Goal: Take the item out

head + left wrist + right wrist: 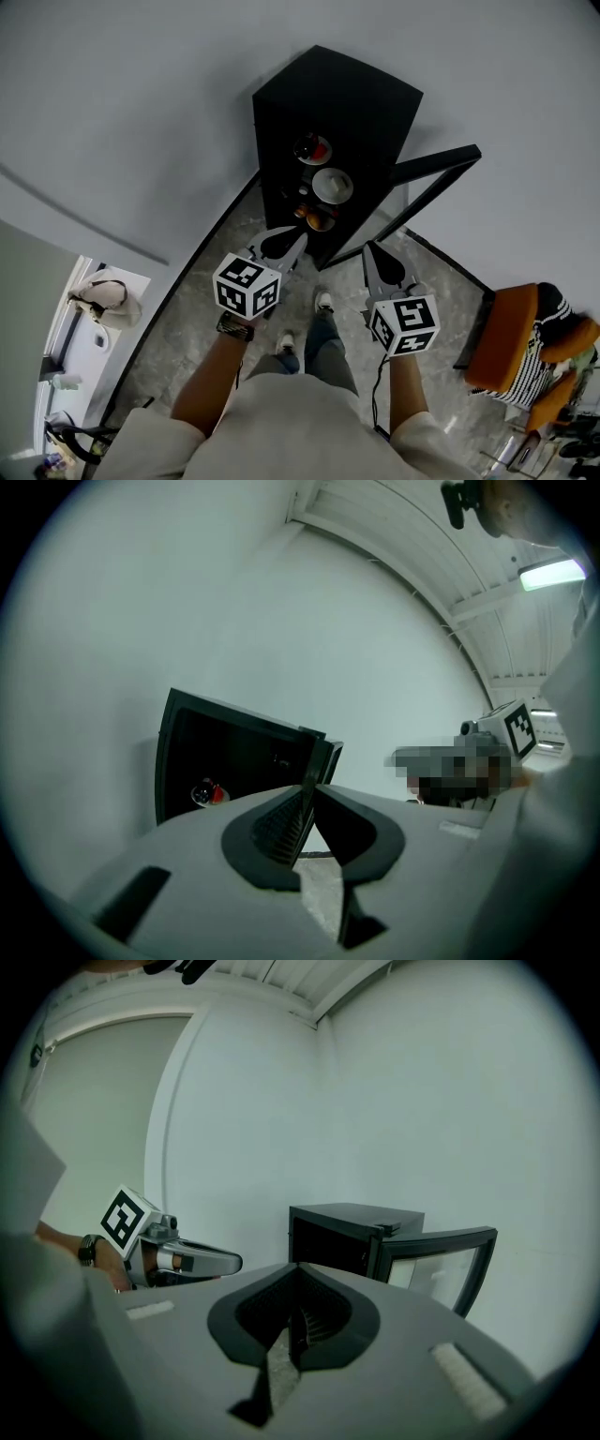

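Observation:
A black cabinet point(337, 98) stands against the white wall with its glass door point(427, 183) swung open to the right. Its shelves hold a red item point(314, 148), a white bowl point(332, 185) and small orange things point(317, 220). My left gripper point(298, 236) points at the cabinet's lower front, fingertips together and nothing between them. My right gripper point(368, 246) hovers beside it, near the door's foot, also shut and empty. In the left gripper view the jaws point(307, 785) line up with the cabinet point(234, 757) and the red item point(208, 793). The right gripper point(298, 1269) faces cabinet point(347, 1227) and door point(441, 1260).
An orange chair point(511, 337) with striped cloth stands at the right. The person's shoes point(323, 302) are on the marble floor just before the cabinet. A doorway with bags point(103, 300) lies at the far left. The left gripper point(187, 1260) shows in the right gripper view.

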The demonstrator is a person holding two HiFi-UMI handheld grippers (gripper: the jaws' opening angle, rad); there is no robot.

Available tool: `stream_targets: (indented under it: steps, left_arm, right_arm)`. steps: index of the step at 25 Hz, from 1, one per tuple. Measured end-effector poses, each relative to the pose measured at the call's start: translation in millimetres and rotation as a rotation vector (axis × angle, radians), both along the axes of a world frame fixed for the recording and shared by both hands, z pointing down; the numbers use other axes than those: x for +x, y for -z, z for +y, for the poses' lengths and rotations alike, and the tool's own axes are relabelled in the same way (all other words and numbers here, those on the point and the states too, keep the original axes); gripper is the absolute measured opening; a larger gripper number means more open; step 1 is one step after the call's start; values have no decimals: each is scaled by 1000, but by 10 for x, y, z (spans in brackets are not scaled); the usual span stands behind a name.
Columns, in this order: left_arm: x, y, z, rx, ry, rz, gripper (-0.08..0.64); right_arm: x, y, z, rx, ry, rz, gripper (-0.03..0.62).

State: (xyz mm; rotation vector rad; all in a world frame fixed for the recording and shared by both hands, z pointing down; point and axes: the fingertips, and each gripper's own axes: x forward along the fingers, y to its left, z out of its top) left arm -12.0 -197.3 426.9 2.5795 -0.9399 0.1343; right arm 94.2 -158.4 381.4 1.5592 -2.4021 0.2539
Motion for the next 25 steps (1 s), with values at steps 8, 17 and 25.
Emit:
stream_targets:
  steps: [8, 17, 25]
  left_arm:
    - [232, -495, -354, -163, 26, 84, 66]
    - [446, -1053, -726, -366, 74, 277, 92]
    - [577, -1698, -1138, -520, 112, 363, 105]
  right_arm:
    - [241, -296, -250, -40, -8, -10, 8]
    - [328, -661, -477, -92, 15, -14, 8]
    - [309, -914, -596, -127, 45, 3, 8]
